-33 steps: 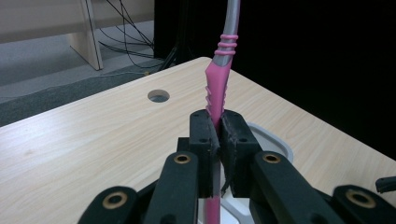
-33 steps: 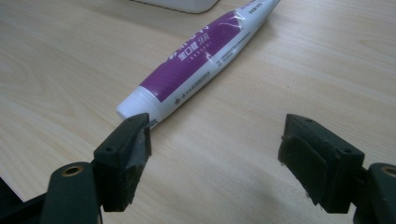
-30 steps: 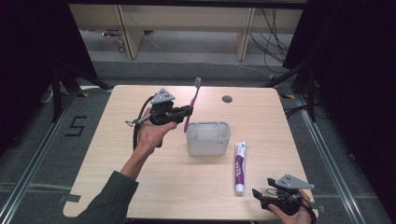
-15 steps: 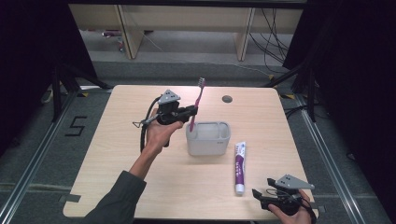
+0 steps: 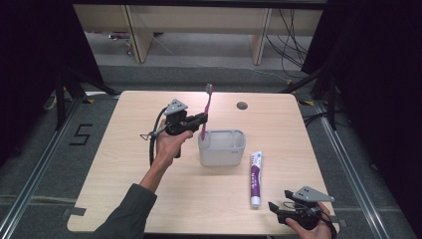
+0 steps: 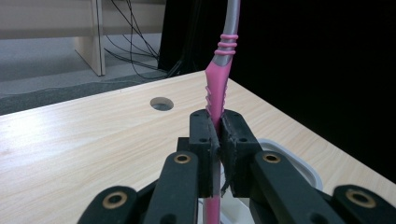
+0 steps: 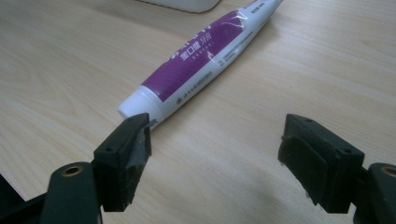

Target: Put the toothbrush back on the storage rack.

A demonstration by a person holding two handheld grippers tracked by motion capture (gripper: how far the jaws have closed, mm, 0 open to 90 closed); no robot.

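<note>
- The left gripper (image 5: 201,118) is clamping a pink toothbrush (image 5: 206,110) around the lower part of the handle, jaws pinched tight on it with the pink grip squeezed between the pads (image 6: 205,140); that's probably so the brush is staying upright, bristles up.
- The brush's bottom end is hanging right at the left rim of the grey holder (image 5: 222,147), which looks like the spot it's heading for. Whether the tip is already dipping inside is hard to call from the high view.
- The person's left hand (image 5: 169,144) is tilting the gripper sideways, so the handle can drop straight down.
- The right gripper (image 5: 278,210) is sitting wide open at the near edge of the table (image 5: 114,164), holding nothing, jaws pointing at the cap end of the purple toothpaste tube (image 7: 205,56).
- The tube is lying flat just right of the holder, likely next in line.
</note>
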